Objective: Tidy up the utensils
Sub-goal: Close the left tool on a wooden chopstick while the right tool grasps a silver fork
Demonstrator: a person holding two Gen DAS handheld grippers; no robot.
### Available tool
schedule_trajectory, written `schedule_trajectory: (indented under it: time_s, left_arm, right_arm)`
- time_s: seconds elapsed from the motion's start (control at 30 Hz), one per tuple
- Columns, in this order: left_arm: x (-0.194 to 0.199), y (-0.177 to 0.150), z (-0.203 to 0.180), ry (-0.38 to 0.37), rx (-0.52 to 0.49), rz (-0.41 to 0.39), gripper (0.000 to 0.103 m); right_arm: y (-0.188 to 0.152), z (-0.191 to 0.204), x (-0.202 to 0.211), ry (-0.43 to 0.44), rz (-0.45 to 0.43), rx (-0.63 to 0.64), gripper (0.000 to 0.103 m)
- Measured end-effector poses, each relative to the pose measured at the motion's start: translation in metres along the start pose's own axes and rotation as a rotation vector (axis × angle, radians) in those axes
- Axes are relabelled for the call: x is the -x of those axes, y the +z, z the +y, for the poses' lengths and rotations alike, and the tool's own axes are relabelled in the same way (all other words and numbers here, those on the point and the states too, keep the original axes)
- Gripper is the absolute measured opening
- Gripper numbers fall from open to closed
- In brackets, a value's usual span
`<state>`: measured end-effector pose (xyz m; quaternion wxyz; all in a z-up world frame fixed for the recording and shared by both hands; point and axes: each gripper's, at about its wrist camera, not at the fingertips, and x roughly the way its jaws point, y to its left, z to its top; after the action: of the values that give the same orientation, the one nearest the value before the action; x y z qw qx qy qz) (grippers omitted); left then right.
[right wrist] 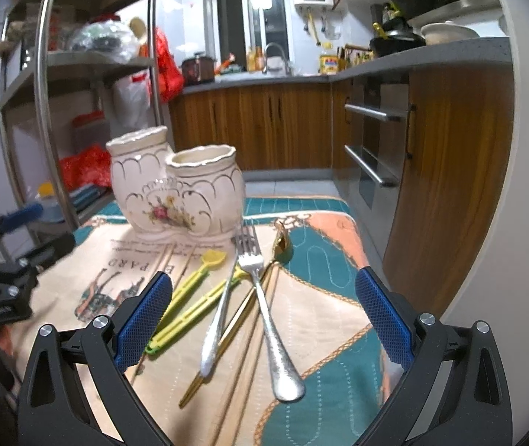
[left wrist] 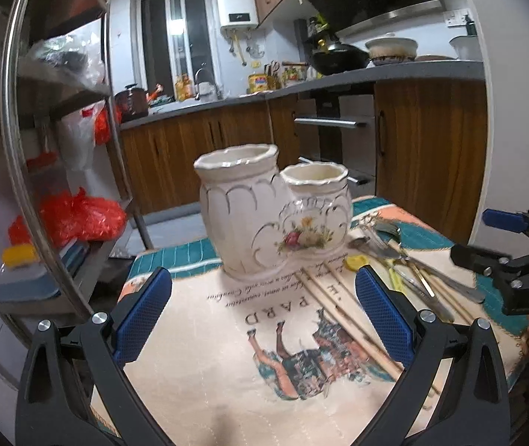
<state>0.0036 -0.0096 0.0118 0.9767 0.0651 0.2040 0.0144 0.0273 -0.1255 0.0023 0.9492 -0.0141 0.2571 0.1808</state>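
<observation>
A white ceramic double-pot utensil holder (left wrist: 271,215) stands empty on a printed cloth; it also shows in the right wrist view (right wrist: 178,193). A pile of utensils lies to its right: a silver fork (right wrist: 264,297), a second silver utensil (right wrist: 219,312), a gold spoon (right wrist: 283,245), yellow-green plastic spoons (right wrist: 193,282) and wooden chopsticks (right wrist: 242,371). The pile shows in the left wrist view (left wrist: 405,260). My left gripper (left wrist: 264,316) is open and empty, facing the holder. My right gripper (right wrist: 264,319) is open and empty over the utensil pile.
The cloth-covered table (right wrist: 323,267) ends near wooden kitchen cabinets (right wrist: 450,186) on the right. A metal shelf rack (left wrist: 41,148) with red bags stands to the left. The right gripper appears at the left view's right edge (left wrist: 517,260).
</observation>
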Motion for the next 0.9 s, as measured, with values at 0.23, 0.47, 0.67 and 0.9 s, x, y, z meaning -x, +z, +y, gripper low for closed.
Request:
schedule_trajectory:
  time_s: [0.23, 0.47, 0.67, 0.9]
  left_arm:
    - [-0.022, 0.001, -0.004, -0.023, -0.012, 0.15, 0.098]
    - [-0.044, -0.005, -0.005, -0.084, 0.041, 0.321, 0.097]
    - [-0.056, -0.009, -0.016, -0.088, 0.057, 0.399, 0.081]
    - [-0.062, -0.014, -0.028, -0.081, 0.057, 0.45, 0.066]
  right_arm:
    - [0.006, -0.008, -0.016, -0.01, 0.13, 0.107, 0.098]
    - [0.005, -0.022, -0.017, 0.002, 0.18, 0.08, 0.097]
    - [0.005, -0.023, -0.021, 0.027, 0.207, 0.087, 0.085]
    - [0.004, -0.019, -0.03, 0.06, 0.243, 0.106, 0.058]
